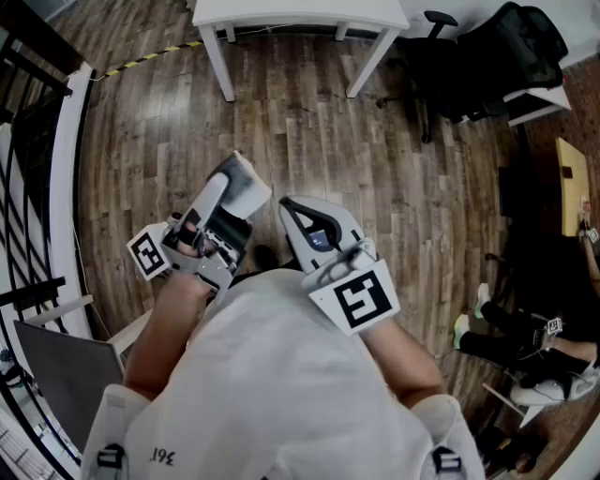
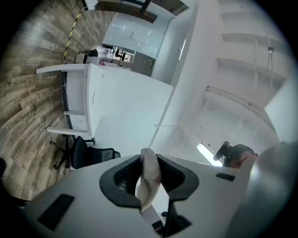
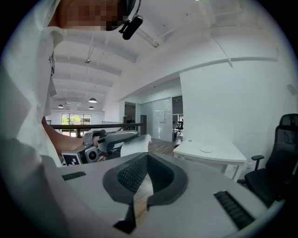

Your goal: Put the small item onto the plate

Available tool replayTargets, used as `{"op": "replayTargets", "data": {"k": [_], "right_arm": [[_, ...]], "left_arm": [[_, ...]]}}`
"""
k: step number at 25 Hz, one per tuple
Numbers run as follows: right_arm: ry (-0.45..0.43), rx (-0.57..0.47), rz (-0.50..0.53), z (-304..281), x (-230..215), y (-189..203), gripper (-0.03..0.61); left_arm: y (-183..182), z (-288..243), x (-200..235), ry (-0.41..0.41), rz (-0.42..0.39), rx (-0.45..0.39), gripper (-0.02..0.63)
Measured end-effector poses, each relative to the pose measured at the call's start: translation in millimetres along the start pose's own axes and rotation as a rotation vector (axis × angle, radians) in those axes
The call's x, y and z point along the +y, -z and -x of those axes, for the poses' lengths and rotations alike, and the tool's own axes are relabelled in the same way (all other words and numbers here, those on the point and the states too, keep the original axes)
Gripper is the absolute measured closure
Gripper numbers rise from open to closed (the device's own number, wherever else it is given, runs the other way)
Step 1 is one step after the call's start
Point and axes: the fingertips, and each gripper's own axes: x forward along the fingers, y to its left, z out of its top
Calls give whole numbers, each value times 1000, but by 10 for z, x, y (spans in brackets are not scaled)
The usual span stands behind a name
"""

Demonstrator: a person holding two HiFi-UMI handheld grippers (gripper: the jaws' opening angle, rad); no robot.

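Observation:
My left gripper (image 1: 246, 184) is held up in front of my chest, shut on a small white item (image 2: 150, 173) that is pinched between its dark pads. The same item (image 3: 135, 144) shows at that gripper's tip in the right gripper view. Next to it my right gripper (image 1: 287, 210) is shut with nothing between its jaws. A pale plate (image 3: 206, 149) lies on a white table (image 3: 219, 155) some way ahead of both grippers. In the head view only the near part of that table (image 1: 300, 13) shows, and the plate is out of sight there.
Wooden floor (image 1: 309, 131) lies between me and the table. A black office chair (image 1: 450, 56) stands right of the table. A railing (image 1: 66, 187) runs along the left. A seated person's legs (image 1: 516, 337) are at the far right.

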Motion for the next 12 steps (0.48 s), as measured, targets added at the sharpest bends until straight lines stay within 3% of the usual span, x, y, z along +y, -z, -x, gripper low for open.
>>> {"op": "replayTargets", "data": {"k": [6,12], "right_arm": [[58,-43,-34,-56,-345,-64,578],[83,-45,-30,-50,-409,-30,578]], "left_arm": [[-138,-23,40,1,-57,-2,508],[-118,-33,77,-9,-63,-1,508]]}}
